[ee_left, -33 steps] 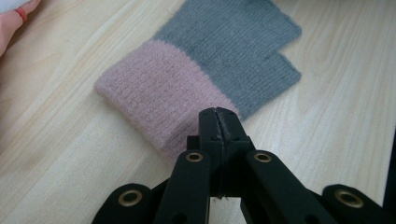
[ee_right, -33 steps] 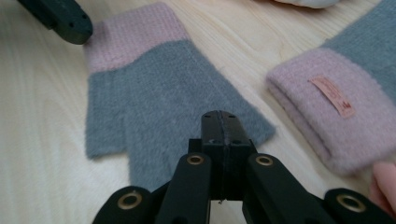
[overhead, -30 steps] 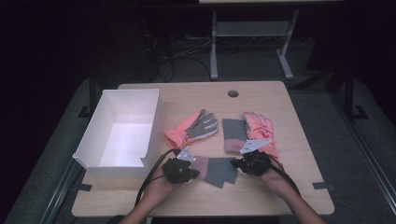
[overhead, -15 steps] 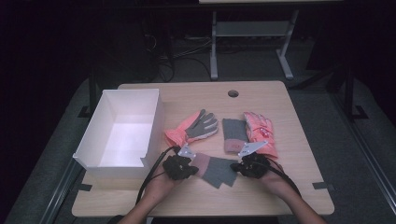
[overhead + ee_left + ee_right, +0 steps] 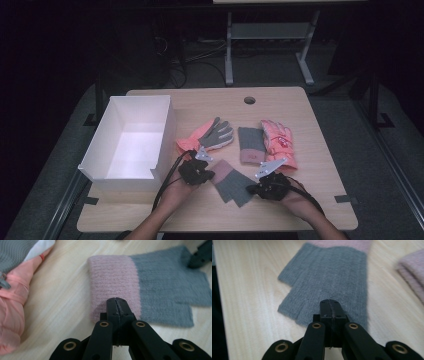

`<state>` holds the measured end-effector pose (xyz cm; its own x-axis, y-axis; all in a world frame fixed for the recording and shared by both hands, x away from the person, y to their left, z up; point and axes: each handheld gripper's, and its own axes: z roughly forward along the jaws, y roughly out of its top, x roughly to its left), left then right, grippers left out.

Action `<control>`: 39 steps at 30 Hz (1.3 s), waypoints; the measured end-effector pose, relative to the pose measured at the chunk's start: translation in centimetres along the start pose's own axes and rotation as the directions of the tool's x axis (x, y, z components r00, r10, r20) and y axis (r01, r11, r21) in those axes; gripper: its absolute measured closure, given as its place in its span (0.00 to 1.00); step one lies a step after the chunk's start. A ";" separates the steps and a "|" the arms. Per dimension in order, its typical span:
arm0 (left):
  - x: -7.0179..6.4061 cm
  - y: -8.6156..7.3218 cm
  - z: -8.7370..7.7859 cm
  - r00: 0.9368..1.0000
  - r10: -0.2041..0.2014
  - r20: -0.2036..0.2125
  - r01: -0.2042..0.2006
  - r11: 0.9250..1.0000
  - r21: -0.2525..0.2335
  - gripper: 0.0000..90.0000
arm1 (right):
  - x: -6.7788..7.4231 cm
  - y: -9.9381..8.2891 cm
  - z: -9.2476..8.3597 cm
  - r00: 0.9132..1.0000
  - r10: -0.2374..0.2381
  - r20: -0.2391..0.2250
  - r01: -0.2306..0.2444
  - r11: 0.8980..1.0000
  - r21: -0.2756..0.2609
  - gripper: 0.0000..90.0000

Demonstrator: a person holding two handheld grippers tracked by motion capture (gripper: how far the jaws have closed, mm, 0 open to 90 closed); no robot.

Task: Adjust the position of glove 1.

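Knitted grey-and-pink fingerless glove [image 5: 231,182], beside white box [image 5: 131,142]: left tongs [image 5: 116,302] pinch cuff, right tongs [image 5: 329,303] pinch finger end; lift level, together.

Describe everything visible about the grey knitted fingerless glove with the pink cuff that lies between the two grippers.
The grey knitted fingerless glove with a pink ribbed cuff lies flat on the light wooden table, near its front edge. It looks soft and woolly, with a short thumb stub and an open finger end. The left gripper, jaws shut, pinches the cuff's edge; the right gripper, also shut, pinches the grey finger end. The cuff points toward the white cardboard box.
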<state>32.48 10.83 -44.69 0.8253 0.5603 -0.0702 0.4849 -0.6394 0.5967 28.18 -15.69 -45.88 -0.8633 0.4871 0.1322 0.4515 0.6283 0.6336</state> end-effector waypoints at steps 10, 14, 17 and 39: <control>0.2 0.6 0.5 1.000 -0.013 -0.005 0.013 1.000 -0.010 1.00 | 0.9 0.1 0.2 0.999 -0.024 -0.046 0.024 1.000 0.008 1.00; 0.5 1.1 0.1 0.999 -0.025 0.032 0.027 0.999 -0.044 1.00 | 1.2 0.2 0.3 0.998 -0.028 -0.053 0.029 1.000 0.009 1.00; 0.4 2.0 -0.1 1.000 0.005 0.030 -0.003 0.998 -0.056 1.00 | 1.1 0.2 0.3 0.998 -0.026 -0.055 0.026 1.000 0.011 1.00; 0.8 5.5 3.9 0.995 0.048 0.084 -0.047 0.999 -0.006 1.00 | 0.3 -0.3 -0.3 0.999 -0.015 -0.031 0.015 1.000 0.016 1.00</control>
<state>36.91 5.70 -44.61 0.8689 0.4828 -0.1087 0.4435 -0.6622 0.6039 27.77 -15.90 -45.81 -0.8765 0.4586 0.1466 0.4419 0.6453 0.6232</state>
